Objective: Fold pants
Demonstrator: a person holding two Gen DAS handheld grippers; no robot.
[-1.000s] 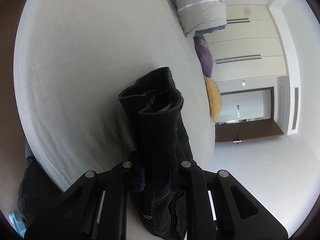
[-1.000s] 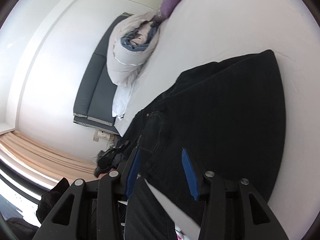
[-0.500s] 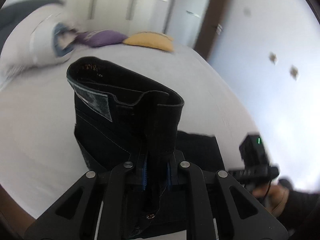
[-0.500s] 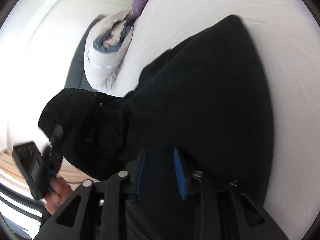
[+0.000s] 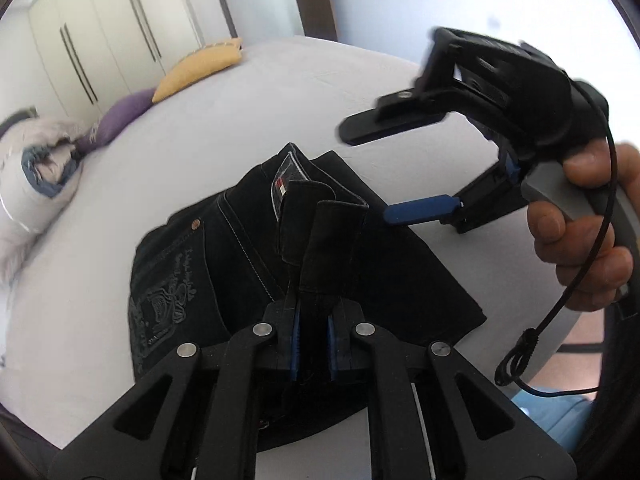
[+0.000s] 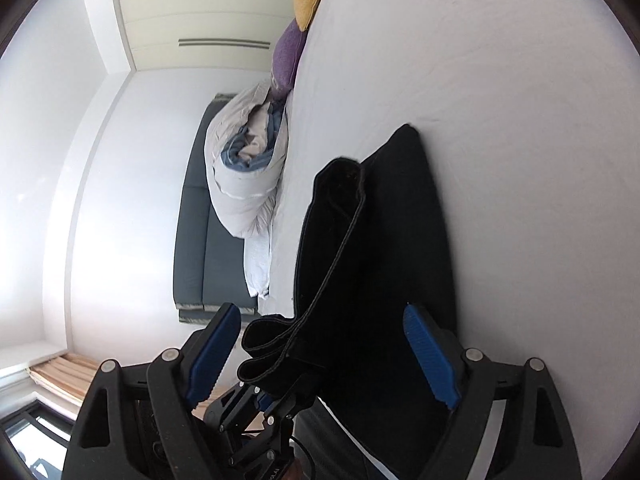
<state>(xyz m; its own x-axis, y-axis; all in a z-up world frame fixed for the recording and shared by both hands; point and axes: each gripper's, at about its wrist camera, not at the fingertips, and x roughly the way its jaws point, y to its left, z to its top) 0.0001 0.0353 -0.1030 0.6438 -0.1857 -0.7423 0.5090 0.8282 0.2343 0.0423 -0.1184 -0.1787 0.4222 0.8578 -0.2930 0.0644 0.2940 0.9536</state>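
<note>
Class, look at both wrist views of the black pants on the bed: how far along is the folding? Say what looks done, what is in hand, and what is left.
Done: the black pants already lie doubled on the bed, waistband end over the legs. In hand: the left gripper pinches a raised fold of the waistband, while the right gripper is open and holds nothing. Left: that pinched edge is not yet laid flat and released.

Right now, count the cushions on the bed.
2: a yellow cushion by the wardrobe-side edge of the bed, and a purple cushion touching it, beside the rolled duvet. Others could be hidden.
</note>
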